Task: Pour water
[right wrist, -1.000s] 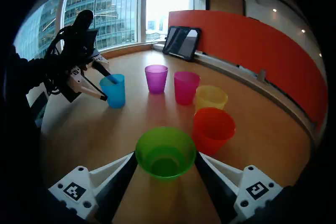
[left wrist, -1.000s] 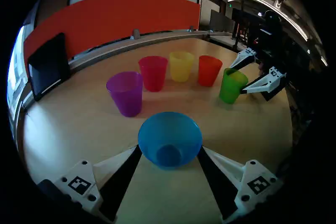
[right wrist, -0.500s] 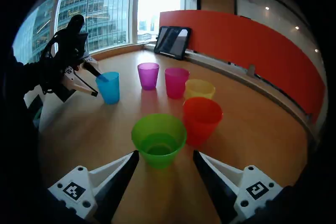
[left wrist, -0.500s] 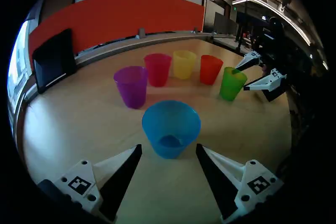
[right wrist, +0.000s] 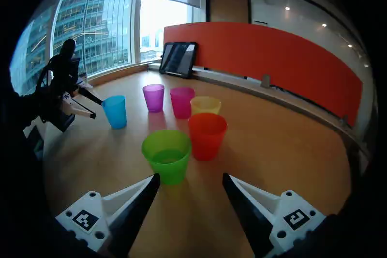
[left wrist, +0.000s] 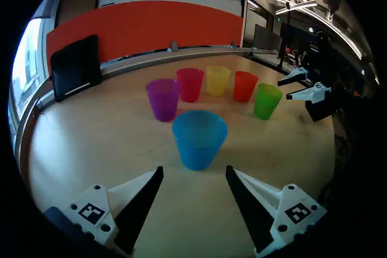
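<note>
Several plastic cups stand upright in an arc on the wooden table [left wrist: 87, 132]. In the left gripper view the blue cup [left wrist: 199, 139] is nearest, a short way ahead of my open left gripper [left wrist: 193, 180]. Behind it stand the purple [left wrist: 163, 98], pink [left wrist: 190, 84], yellow [left wrist: 217, 80], orange [left wrist: 245, 85] and green [left wrist: 266, 100] cups. My right gripper [left wrist: 296, 83] hovers open just right of the green cup. In the right gripper view the green cup [right wrist: 166, 155] holds some liquid and stands ahead of the open right gripper [right wrist: 188, 188]. The left gripper [right wrist: 92, 108] is beside the blue cup [right wrist: 115, 111].
A dark tablet [left wrist: 75, 67] leans against the ledge below the long orange wall panel [left wrist: 145, 25]. Tall windows [right wrist: 96, 21] line one side of the room. The table edge [right wrist: 353, 156] curves away on the right in the right gripper view.
Both grippers have let go of their cups and pulled straight back. The blue and green cups now stand free on the table, farther ahead of the fingertips.
</note>
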A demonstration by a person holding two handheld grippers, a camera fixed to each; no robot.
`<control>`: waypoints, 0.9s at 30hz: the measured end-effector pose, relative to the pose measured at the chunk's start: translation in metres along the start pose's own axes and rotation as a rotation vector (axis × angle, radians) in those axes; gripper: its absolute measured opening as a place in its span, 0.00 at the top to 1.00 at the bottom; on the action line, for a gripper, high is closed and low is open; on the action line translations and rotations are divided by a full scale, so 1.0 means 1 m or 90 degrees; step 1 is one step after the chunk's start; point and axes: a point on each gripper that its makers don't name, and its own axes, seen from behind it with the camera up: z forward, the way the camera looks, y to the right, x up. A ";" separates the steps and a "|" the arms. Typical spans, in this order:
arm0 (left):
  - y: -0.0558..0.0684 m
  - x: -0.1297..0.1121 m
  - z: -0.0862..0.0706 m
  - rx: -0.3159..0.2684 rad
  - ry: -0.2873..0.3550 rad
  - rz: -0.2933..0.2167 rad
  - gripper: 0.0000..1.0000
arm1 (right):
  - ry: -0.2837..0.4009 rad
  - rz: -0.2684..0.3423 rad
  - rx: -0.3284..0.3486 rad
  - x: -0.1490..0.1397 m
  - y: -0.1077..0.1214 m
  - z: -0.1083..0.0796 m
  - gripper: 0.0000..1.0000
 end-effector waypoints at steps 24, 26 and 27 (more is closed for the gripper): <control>-0.058 0.052 -0.058 0.209 0.198 -0.013 0.04 | 0.173 0.088 -0.204 0.060 0.063 -0.038 0.00; -0.064 0.059 -0.065 0.230 0.219 -0.016 0.04 | 0.185 0.090 -0.223 0.064 0.067 -0.040 0.00; -0.067 0.062 -0.068 0.240 0.230 -0.018 0.04 | 0.190 0.090 -0.233 0.066 0.069 -0.040 0.00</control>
